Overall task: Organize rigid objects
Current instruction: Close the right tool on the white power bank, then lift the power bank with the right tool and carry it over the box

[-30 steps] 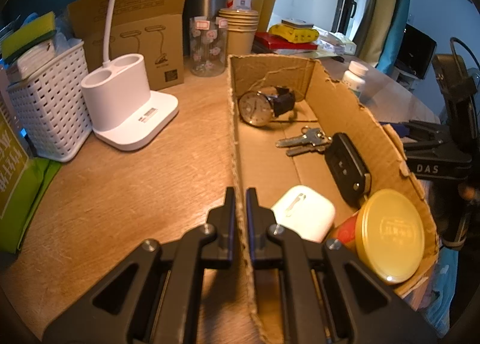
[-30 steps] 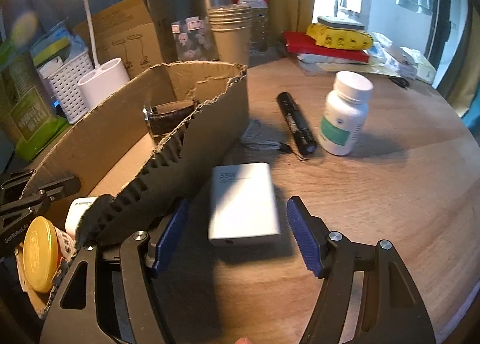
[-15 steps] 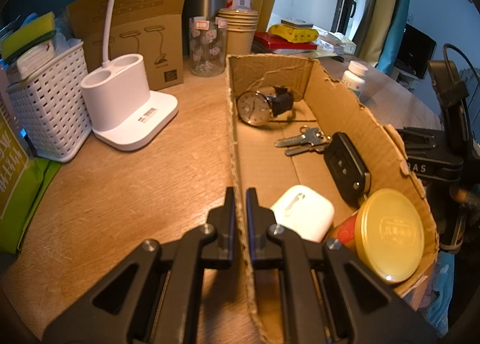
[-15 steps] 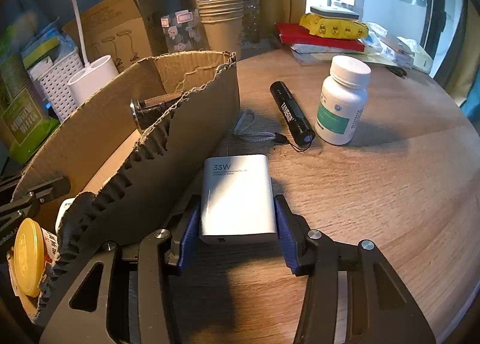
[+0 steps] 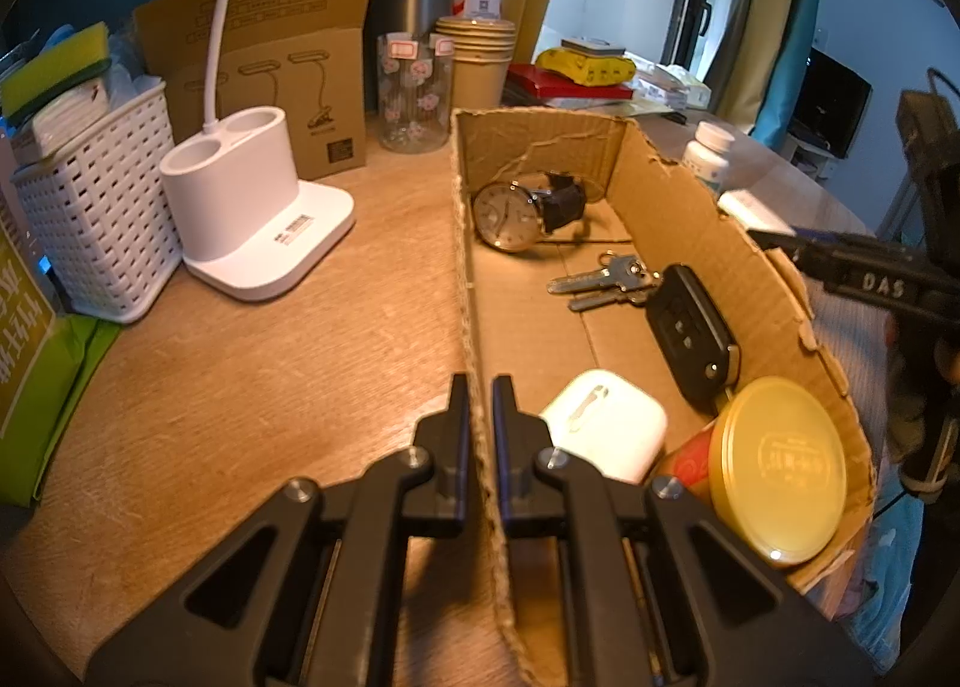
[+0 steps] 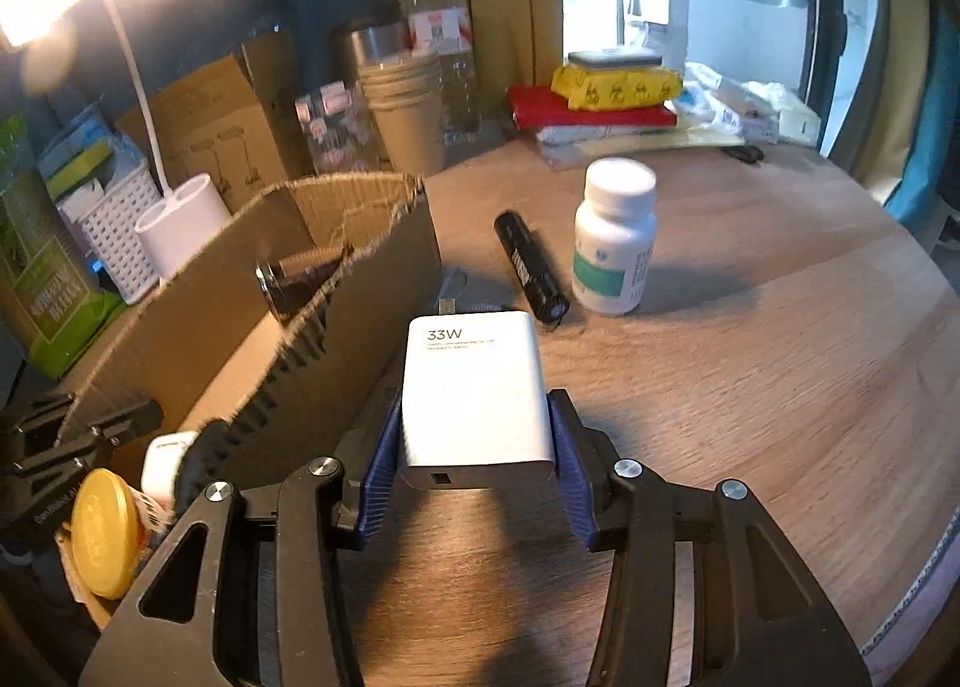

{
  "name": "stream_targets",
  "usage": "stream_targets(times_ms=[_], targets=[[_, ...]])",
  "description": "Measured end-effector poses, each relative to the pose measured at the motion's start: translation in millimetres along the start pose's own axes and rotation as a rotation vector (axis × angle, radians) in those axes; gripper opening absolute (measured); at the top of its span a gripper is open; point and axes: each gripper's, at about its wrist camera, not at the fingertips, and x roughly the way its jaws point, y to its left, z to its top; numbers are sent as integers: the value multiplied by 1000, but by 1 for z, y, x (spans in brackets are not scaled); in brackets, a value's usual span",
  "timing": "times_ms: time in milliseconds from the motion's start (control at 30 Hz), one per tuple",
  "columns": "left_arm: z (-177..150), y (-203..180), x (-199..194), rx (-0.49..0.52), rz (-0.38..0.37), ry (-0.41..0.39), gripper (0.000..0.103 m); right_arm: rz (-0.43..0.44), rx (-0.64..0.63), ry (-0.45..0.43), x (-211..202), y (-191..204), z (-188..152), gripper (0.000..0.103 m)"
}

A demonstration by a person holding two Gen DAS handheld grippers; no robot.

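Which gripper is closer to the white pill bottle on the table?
Right. The right gripper, holding the white charger, sits just short of the pill bottle; the left gripper clamps the cardboard box's far wall.

Left tongs [image 5: 481, 417] pinched shut on a cardboard wall; right tongs [image 6: 474, 435] clamp a white block

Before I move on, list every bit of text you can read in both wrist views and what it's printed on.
"33W": on the white rectangular charger block held in the right hand-held gripper; the smaller lines under it are too small to read.
"DAS": on the black body of the right hand-held gripper, seen from the left wrist view.
Yellow round tin lid, white pill bottle label, black flashlight, green packet: print present but unreadable.
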Motion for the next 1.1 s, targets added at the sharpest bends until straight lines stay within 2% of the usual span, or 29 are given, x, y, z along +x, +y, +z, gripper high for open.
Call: stream_targets(times_ms=[133,500,800,1100], targets=[[0,0,0,0,-1,0,7,-10,-17,-35,-14,7,7,49],[0,0,0,-1,-2,0,7,69,-89,-100,-39,47,25,49],[0,0,0,-1,-3,0,7,128,-143,-69,-25,80,21,49],[0,0,0,-1,-3,0,7,167,-179,-1,-2,104,18,49]])
